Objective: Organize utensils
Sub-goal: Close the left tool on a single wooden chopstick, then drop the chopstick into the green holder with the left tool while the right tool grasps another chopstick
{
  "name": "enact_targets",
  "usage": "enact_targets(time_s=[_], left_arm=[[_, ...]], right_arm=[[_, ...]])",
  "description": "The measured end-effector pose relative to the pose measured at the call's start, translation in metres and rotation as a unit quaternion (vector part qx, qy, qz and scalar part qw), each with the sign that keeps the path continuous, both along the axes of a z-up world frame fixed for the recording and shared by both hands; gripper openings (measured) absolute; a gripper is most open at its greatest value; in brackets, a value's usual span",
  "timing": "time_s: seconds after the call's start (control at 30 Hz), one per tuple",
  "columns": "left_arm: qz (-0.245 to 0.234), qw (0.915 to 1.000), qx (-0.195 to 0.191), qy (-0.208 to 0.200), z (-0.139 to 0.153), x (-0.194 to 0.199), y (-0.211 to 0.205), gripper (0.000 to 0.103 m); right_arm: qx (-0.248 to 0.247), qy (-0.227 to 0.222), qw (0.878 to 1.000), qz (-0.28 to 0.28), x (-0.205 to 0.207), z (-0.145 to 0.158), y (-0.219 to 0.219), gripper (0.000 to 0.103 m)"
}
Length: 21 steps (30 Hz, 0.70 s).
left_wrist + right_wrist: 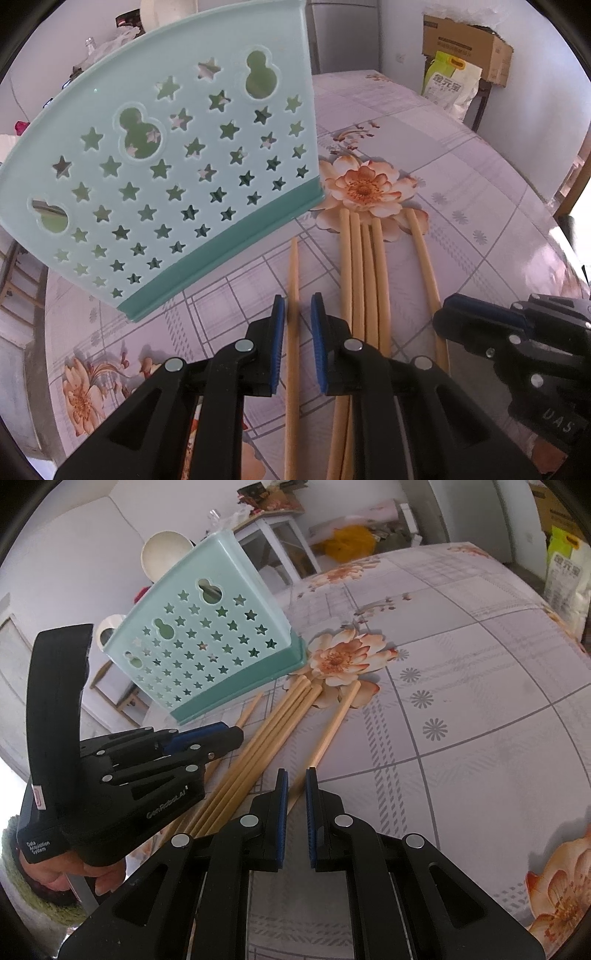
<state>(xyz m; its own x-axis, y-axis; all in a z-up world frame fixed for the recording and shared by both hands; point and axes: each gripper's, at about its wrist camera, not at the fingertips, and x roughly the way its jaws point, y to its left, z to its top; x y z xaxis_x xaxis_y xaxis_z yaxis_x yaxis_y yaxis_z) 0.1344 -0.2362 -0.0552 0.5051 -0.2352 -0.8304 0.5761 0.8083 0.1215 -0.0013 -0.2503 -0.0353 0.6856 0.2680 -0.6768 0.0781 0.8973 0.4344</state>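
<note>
Chopsticks lying on flowered counter beside teal holder | my left hand-held gripper straddles one chopstick, seemingly not yet pinching | my right hand-held gripper clenched, over another chopstick, apparently empty

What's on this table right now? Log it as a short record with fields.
surface: floral tablecloth
holder: teal star-holed holder, upright, at the chopsticks' far ends
chopsticks: six, lying flat; bundle of four, one single on each side
left gripper: fingers astride the left single chopstick, gap showing
right gripper: fingers nearly closed astride the right single chopstick; grip unclear
</note>
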Motion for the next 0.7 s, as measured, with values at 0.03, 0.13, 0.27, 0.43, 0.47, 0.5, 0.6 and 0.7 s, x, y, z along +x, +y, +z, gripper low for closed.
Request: enact_targets(time_s=[0.03, 0.13, 0.27, 0.43, 0.47, 0.5, 0.6, 0.7], left_arm=[[-0.002, 1.0, -0.003, -0.002, -0.001, -0.001, 0.003, 0.012], [-0.01, 0.9998, -0.016, -0.003, -0.001, 0.0, 0.013, 0.011], [-0.02, 0.9991, -0.038, -0.002, -0.001, -0.003, 0.026, 0.006], [-0.023, 0.9973, -0.069, 0.007, -0.001, -0.005, 0.049, 0.006], [-0.021, 0.997, -0.075, 0.008, -0.001, -0.006, 0.054, 0.006], [-0.02, 0.9965, -0.081, 0.007, 0.001, -0.009, 0.061, 0.006], [-0.016, 0.9945, -0.104, -0.008, 0.013, -0.017, 0.085, 0.006], [-0.019, 0.9911, -0.128, -0.032, 0.032, -0.031, 0.106, 0.006]], right_arm=[[-0.005, 0.002, 1.0, -0.002, 0.001, 0.0, 0.002, 0.006], [-0.014, 0.006, 1.0, -0.007, 0.003, 0.0, 0.006, 0.007], [-0.011, 0.016, 1.0, -0.017, 0.009, -0.001, 0.011, 0.008], [0.007, 0.033, 0.999, -0.024, 0.013, -0.003, 0.008, 0.008], [0.013, 0.036, 0.999, -0.026, 0.014, -0.004, 0.008, 0.008], [0.02, 0.039, 0.999, -0.028, 0.015, -0.004, 0.006, 0.009], [0.024, 0.046, 0.998, -0.03, 0.018, -0.004, 0.006, 0.012], [0.019, 0.052, 0.998, -0.028, 0.026, -0.002, 0.01, 0.02]])
